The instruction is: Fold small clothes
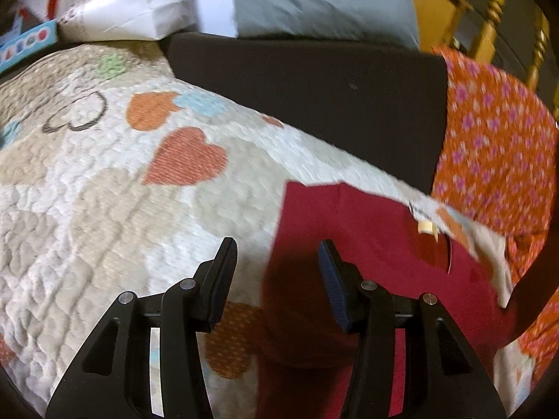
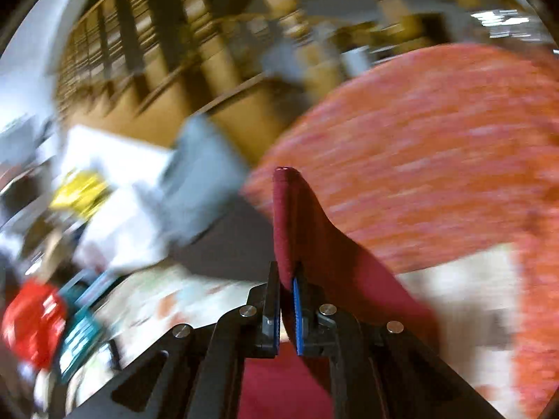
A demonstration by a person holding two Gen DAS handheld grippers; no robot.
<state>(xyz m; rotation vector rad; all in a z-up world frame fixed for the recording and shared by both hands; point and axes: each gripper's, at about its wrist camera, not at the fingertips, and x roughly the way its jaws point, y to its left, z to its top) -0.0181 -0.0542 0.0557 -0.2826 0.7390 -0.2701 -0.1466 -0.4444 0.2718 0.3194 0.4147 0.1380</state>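
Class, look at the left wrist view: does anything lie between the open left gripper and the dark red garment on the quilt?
Nothing visible does. The left gripper hangs open directly above the edge of the dark red garment, which lies on the quilt; only open air shows between its fingers.

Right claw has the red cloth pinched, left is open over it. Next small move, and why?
Probably lower the left claw and close it on the near left edge of the red cloth. It is open, one finger over the quilt, one over the cloth, while the right claw pinches a raised fold. A second grip would let both carry the fold over.
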